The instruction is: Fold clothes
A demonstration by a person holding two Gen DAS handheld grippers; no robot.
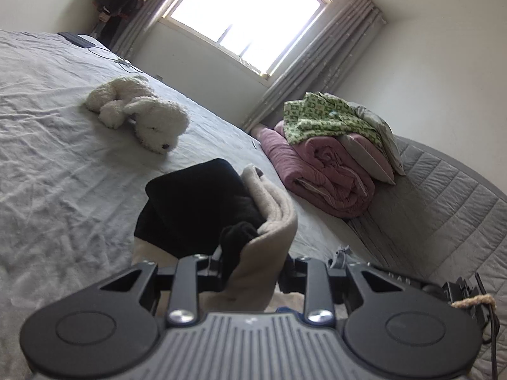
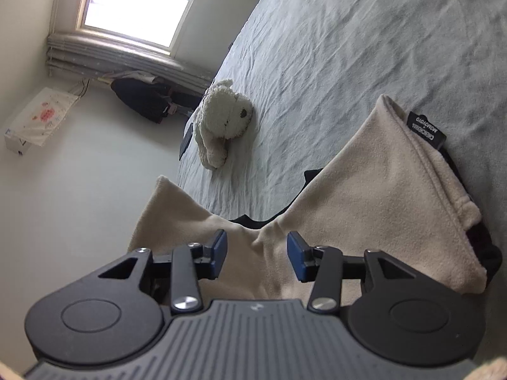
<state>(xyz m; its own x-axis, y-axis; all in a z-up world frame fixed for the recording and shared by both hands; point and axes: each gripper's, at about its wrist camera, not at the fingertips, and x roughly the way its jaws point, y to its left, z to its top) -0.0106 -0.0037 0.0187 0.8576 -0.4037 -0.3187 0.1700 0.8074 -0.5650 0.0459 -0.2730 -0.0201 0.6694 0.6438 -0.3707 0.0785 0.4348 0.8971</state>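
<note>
A beige fleece garment (image 2: pixel 364 190) with a black lining and a black label (image 2: pixel 426 128) lies on the grey bed sheet (image 2: pixel 348 47). My right gripper (image 2: pixel 256 255) is open, its blue pads (image 2: pixel 218 250) on either side of a fold of the beige fleece. In the left wrist view my left gripper (image 1: pixel 253 269) is shut on the beige fleece (image 1: pixel 269 243), and black fabric (image 1: pixel 196 202) bunches up in front of it. The left fingertips are hidden by the cloth.
A white plush dog (image 1: pixel 142 112) lies on the sheet (image 1: pixel 57 158); it also shows in the right wrist view (image 2: pixel 223 120). A rolled pink quilt (image 1: pixel 329 177) with green patterned cloth (image 1: pixel 329 117) sits by the grey headboard (image 1: pixel 443 196). A window (image 1: pixel 250 9) is behind.
</note>
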